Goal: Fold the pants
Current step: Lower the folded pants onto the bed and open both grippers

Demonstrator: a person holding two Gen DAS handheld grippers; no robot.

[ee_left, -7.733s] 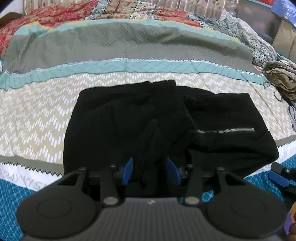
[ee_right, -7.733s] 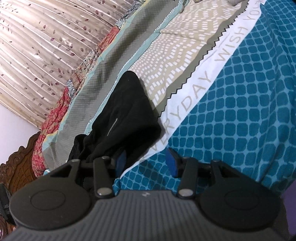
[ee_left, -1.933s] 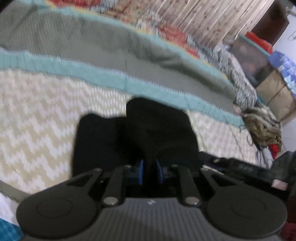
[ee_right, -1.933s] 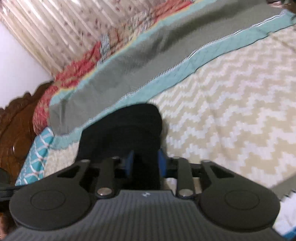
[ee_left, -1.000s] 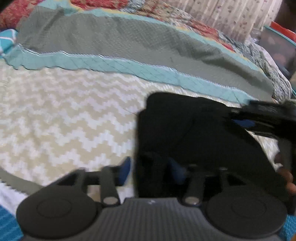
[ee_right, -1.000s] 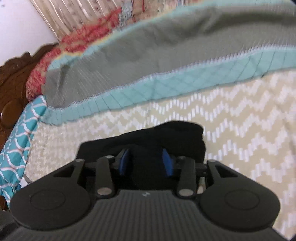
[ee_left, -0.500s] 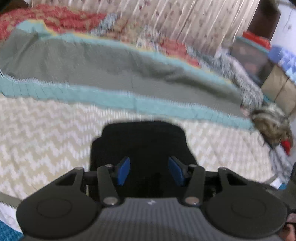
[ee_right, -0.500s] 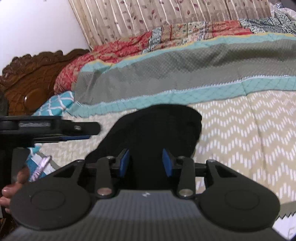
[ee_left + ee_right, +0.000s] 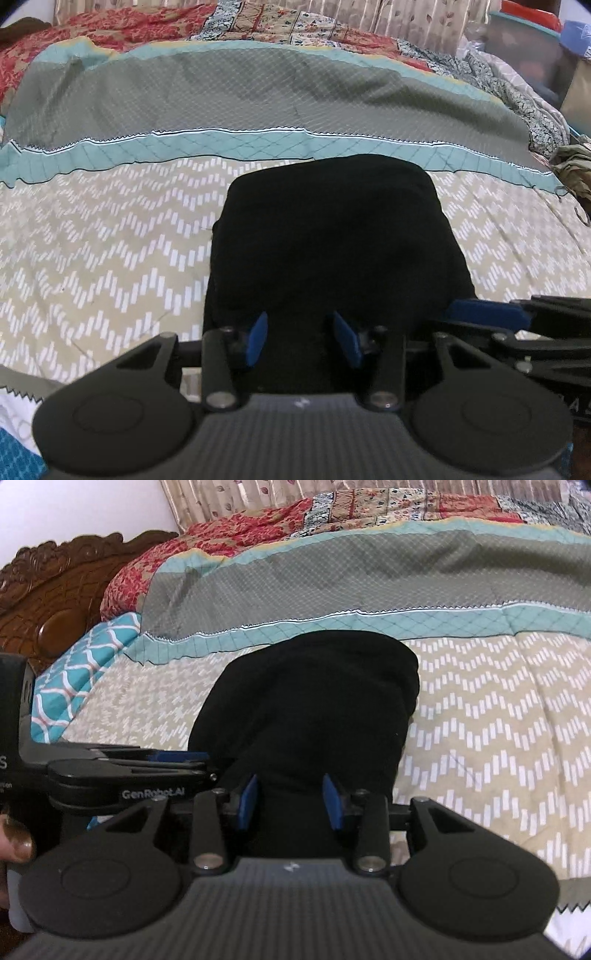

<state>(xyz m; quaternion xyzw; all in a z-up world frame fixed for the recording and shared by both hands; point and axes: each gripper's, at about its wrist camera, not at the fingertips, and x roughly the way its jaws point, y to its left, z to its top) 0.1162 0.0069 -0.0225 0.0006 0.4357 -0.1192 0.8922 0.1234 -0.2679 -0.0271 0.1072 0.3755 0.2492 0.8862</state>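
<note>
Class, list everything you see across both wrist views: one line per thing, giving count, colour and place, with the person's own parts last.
pants: one, black, folded into a compact bundle on the chevron band
bedspread: one, beige chevron, teal and grey bands, covering the bed
patchwork quilt: one, red and floral, far edge of bed
headboard: one, carved brown wood, far left in right view
crumpled clothes: a pile, olive, right edge of bed
left gripper: one, black with blue pads, jaws closing, pants between
right gripper: one, same colours, pants between jaws
thumb: one, lower left of right view
</note>
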